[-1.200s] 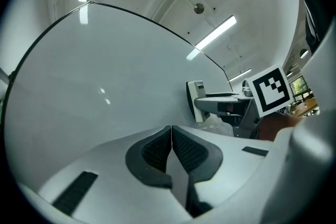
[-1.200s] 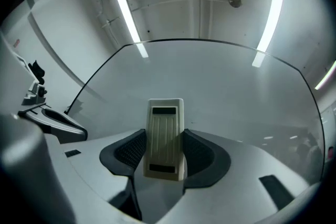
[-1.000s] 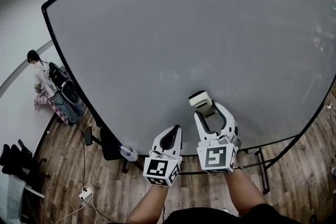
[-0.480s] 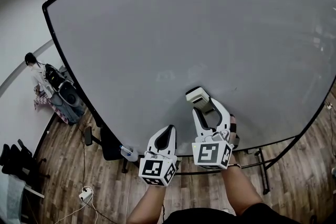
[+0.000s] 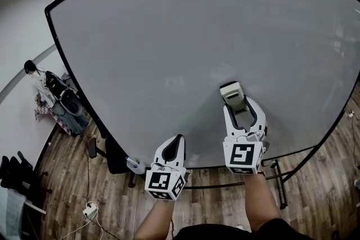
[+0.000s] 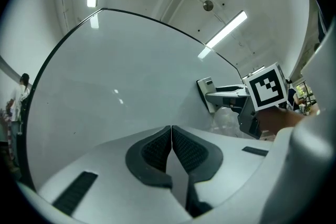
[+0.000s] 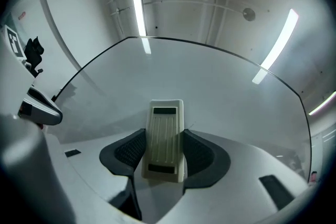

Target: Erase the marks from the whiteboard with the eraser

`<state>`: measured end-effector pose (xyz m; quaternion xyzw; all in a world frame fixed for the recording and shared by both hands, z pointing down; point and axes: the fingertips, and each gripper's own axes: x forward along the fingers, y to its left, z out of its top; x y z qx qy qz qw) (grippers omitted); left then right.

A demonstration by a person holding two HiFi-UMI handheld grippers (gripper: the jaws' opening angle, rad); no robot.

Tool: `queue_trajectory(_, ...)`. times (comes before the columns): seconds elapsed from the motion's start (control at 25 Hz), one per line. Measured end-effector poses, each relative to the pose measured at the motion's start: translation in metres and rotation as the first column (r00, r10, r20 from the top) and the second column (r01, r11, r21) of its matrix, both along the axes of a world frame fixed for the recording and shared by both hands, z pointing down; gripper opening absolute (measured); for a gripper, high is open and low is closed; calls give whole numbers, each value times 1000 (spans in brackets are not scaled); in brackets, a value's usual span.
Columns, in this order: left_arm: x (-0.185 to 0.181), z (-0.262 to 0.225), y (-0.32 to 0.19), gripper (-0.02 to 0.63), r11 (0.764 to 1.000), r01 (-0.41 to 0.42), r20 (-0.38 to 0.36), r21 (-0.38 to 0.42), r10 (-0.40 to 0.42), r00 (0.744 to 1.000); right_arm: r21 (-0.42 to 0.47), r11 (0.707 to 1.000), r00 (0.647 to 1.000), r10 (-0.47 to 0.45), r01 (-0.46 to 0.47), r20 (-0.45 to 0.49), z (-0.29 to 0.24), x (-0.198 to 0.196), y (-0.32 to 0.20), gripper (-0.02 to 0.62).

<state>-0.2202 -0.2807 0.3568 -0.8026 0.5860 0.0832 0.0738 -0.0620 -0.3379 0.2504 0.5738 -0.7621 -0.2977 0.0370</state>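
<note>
A large black-framed whiteboard [image 5: 197, 31] fills the head view; I make out no marks on it. My right gripper [image 5: 236, 103] is shut on a cream ribbed eraser [image 5: 232, 91], which is pressed to the board's lower middle. In the right gripper view the eraser [image 7: 166, 139] sits upright between the dark pads [image 7: 129, 150]. Lower left, my left gripper [image 5: 176, 140] is shut on nothing, held off the board near its bottom edge. In the left gripper view its pads [image 6: 157, 148] meet, and the eraser [image 6: 206, 94] shows at the right against the whiteboard [image 6: 121, 86].
The board's stand [image 5: 278, 174] rests on a wood floor [image 5: 73, 177]. A person [image 5: 35, 78] stands by bags at the far left. A black chair [image 5: 112, 157] and a white power strip [image 5: 89, 211] lie below the board's left corner.
The right gripper has slid the eraser rightwards and slightly up across the board. The left gripper has dropped a little lower and leftwards.
</note>
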Motion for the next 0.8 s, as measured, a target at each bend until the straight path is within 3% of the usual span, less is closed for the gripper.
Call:
queue_trajectory(0.4,23,-9,0,21,999,-38,26,14,37,999,-8,993,985,118,-118,124,-20,80,-14,245)
queue_trajectory(0.8,33,-12,6,21,998,-54,32,20,54,998,-34,962,934,270,-270,233,-26,172,-23,247)
